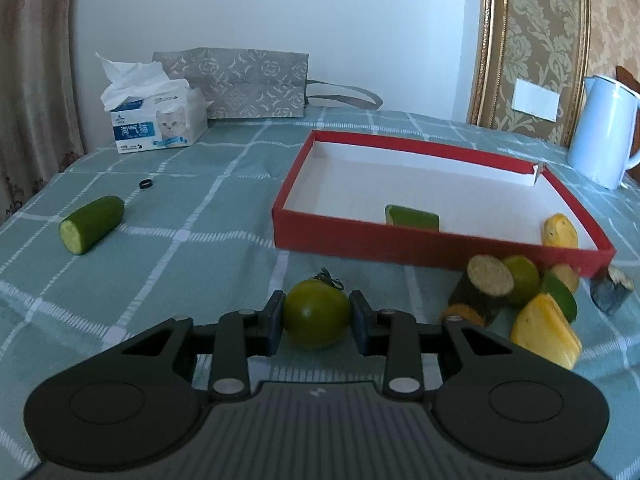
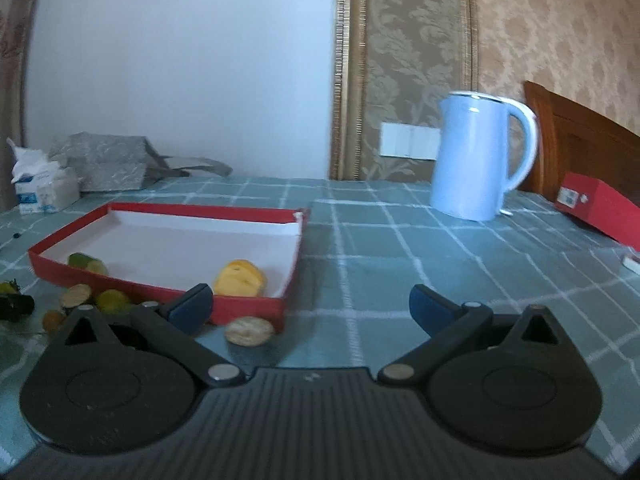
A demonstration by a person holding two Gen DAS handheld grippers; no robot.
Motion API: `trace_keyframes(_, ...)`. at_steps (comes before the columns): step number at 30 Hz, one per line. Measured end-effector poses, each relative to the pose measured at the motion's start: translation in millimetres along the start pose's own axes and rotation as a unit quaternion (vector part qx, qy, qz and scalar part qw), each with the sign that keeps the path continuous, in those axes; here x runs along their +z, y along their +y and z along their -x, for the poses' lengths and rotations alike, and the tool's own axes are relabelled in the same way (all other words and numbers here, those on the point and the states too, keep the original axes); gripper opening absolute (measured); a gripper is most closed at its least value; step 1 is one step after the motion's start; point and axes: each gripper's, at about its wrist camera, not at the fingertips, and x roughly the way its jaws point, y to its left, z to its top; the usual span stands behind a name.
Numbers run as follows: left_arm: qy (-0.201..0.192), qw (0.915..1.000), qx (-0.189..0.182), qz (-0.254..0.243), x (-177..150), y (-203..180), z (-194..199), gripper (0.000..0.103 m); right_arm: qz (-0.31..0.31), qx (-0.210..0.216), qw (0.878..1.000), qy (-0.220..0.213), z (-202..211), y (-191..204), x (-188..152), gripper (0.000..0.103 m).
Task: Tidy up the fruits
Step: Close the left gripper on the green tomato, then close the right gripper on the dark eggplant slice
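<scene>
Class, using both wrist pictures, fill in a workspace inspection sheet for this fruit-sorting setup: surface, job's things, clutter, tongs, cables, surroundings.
Surface: green checked tablecloth, flat.
Job's things: red tray holds a green piece and a yellow piece; a heap of cut pieces lies in front of it; cucumber half lies apart on the cloth.
Clutter: tissue box, grey bag, blue kettle, small black ring, red box.
Tongs: left tongs shut on green tomato; right tongs open, empty.
Cables: nothing seen.
Surroundings: white wall, patterned wallpaper, curtain, wooden chair.
</scene>
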Motion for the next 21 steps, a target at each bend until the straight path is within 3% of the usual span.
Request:
trace_keyframes(6, -0.001, 1.0, -0.003, 0.0, 0, 1, -2, 0.033, -0.014, 0.0, 1.0, 0.018, 5, -25, -13, 0.103)
trace_keyframes(12, -0.002, 1.0, 0.001, -0.008, -1, -2, -2, 0.033, 0.011, 0.014, 0.999, 0.034, 0, -17, -17, 0.101)
trace_keyframes(14, -0.002, 1.0, 0.001, -0.008, -1, -2, -2, 0.033, 0.019, 0.026, 0.999, 0.042, -5, -10, -16, 0.093)
trace_keyframes(17, -0.003, 1.0, 0.0, -0.007, -1, -3, -2, 0.033, 0.017, 0.055, 0.997, 0.051, -9, -3, -14, 0.092)
trace_keyframes(21, -0.003, 1.0, 0.001, -0.008, -1, -2, -2, 0.033, 0.047, 0.049, 0.996, 0.063, -19, 13, -11, 0.079)
